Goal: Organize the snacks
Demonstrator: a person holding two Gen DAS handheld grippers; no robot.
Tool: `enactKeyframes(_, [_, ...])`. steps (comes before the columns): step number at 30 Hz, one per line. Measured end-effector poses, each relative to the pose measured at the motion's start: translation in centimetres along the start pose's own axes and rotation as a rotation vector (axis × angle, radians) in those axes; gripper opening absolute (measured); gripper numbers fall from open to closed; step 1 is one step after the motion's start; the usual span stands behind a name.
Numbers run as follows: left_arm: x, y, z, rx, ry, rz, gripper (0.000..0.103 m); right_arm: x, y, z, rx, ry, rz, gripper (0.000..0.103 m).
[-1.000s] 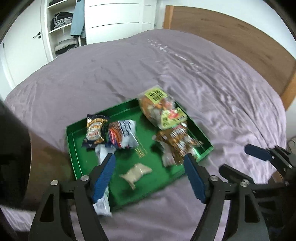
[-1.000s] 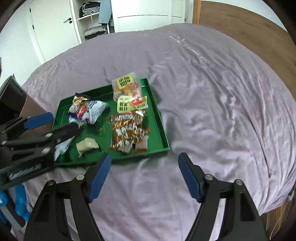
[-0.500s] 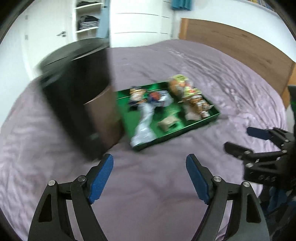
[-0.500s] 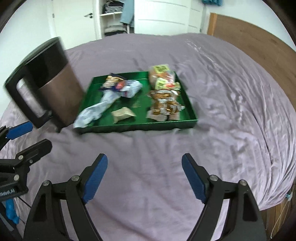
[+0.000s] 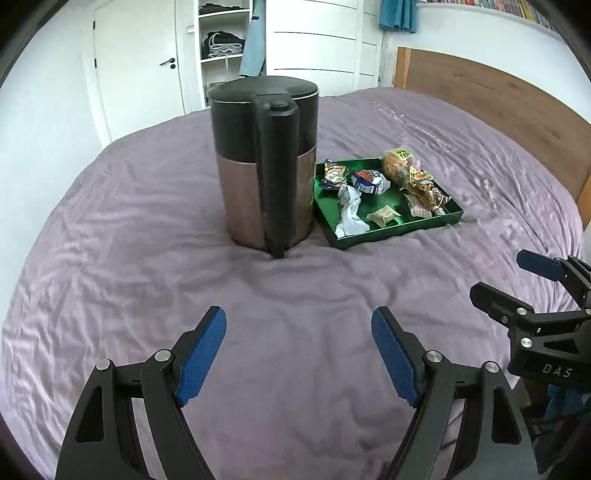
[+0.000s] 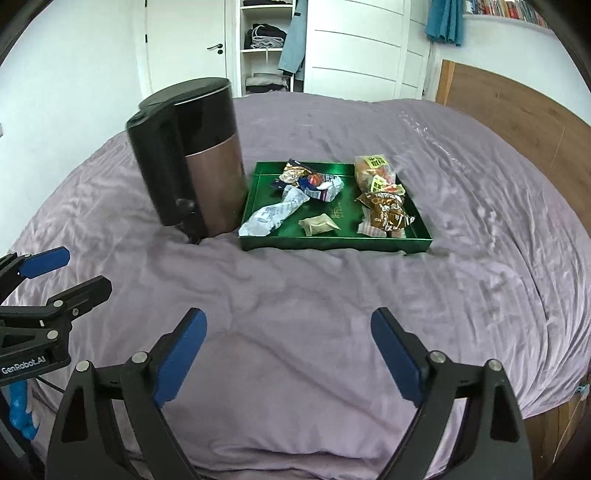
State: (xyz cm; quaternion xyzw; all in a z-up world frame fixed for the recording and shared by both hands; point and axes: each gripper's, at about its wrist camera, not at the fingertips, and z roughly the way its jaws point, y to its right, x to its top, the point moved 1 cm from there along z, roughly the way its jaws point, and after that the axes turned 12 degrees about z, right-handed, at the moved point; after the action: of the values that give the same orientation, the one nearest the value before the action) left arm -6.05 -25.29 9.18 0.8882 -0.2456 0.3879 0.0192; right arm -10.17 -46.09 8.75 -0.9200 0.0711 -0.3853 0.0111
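Two grippers hang low over the bed, and both are wide open with nothing in them. The left gripper [image 5: 297, 354] and the right gripper [image 6: 288, 354] are well apart from the snacks.

Several snack packs lie in a green tray [image 6: 332, 242] on the purple bedspread [image 6: 295, 295]. The tray is a long box shape, and in the right wrist view its long side runs left to right. A crumpled silver wrapper [image 6: 271, 216] lies slanted, and its low end hangs over the near left edge of the tray. A small tan packet [image 6: 317, 225] lies flat near the front. A brown bag [image 6: 386, 212] sits on the right, with a clear bag with a yellow label [image 6: 373, 168] behind it. A colourful packet [image 6: 295, 173] and a white and blue one [image 6: 325, 186] sit at the back left.

Just beside the tray, on its left, stands a tall black and copper kettle [image 5: 264, 162], with its handle facing the left wrist camera.

Behind the bed are a wooden headboard [image 5: 498, 99], white wardrobe doors [image 6: 354, 48] and open shelves with folded clothes [image 6: 264, 33].
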Motion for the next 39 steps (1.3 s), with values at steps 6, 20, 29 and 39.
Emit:
enactKeyframes(6, [-1.1, -0.5, -0.3, -0.01, -0.012, -0.005, 0.076, -0.6, -0.2, 0.2, -0.013, -0.006, 0.0, 0.103])
enactKeyframes(20, [-2.5, -2.5, 1.5, 0.002, -0.065, -0.024, 0.08, -2.0, 1.6, 2.1, -0.041, -0.046, 0.044, 0.103])
enactKeyframes(29, [-3.1, -3.1, 3.2, 0.006, -0.116, -0.012, 0.08, -2.1, 1.7, 2.9, -0.048, -0.029, 0.055, 0.103])
enactKeyframes(39, [-2.9, -3.2, 4.2, -0.01, -0.147, 0.013, 0.08, -1.1, 1.8, 3.9, -0.029, -0.002, 0.075, 0.103])
